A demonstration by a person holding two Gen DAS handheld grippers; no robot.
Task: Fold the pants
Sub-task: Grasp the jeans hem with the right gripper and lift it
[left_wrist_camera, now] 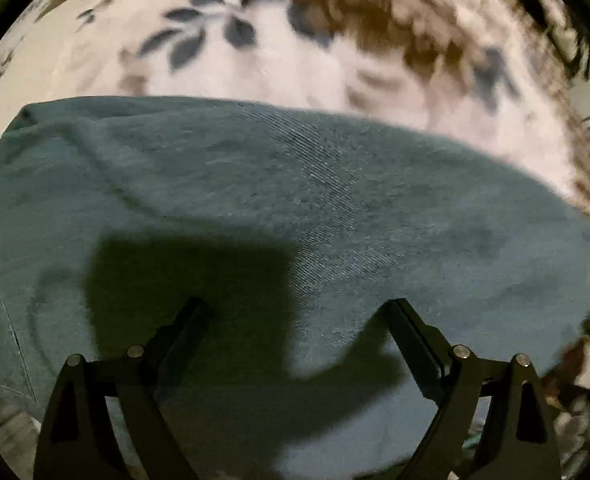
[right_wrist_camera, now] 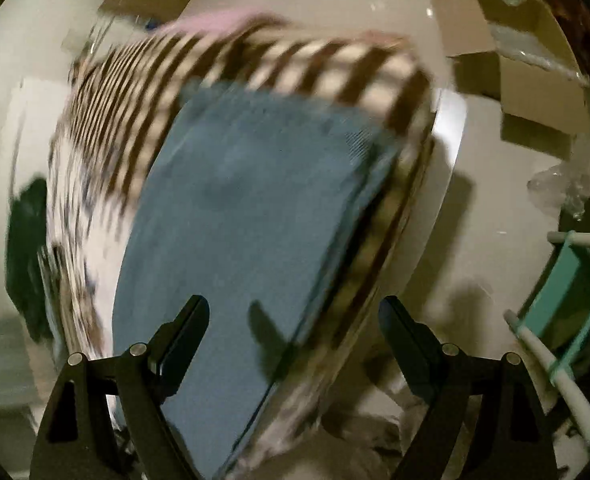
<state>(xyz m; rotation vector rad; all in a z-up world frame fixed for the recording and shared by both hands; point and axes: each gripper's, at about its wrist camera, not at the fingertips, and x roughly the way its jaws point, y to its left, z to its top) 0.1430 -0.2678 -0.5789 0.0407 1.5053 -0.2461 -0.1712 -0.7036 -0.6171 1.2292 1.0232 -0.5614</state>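
Observation:
Blue denim pants (left_wrist_camera: pixel 315 208) lie flat on a floral and striped cloth (left_wrist_camera: pixel 255 60), filling the lower half of the left wrist view. My left gripper (left_wrist_camera: pixel 295 308) hangs straight above them, open, with nothing between its black fingers (left_wrist_camera: pixel 411 332); its shadow falls on the denim. In the blurred right wrist view the same pants (right_wrist_camera: pixel 235 220) run away from me as a long folded band on the striped cloth (right_wrist_camera: pixel 143 80). My right gripper (right_wrist_camera: pixel 293 308) is open over their near right edge, holding nothing.
The cloth-covered surface ends at a pale rim (right_wrist_camera: pixel 451 128) on the right, with pale floor beyond. Cardboard boxes (right_wrist_camera: pixel 507 40) stand at the back right. A teal and white rack (right_wrist_camera: pixel 567 300) is at the right edge. Something dark green (right_wrist_camera: pixel 27 240) lies at the left.

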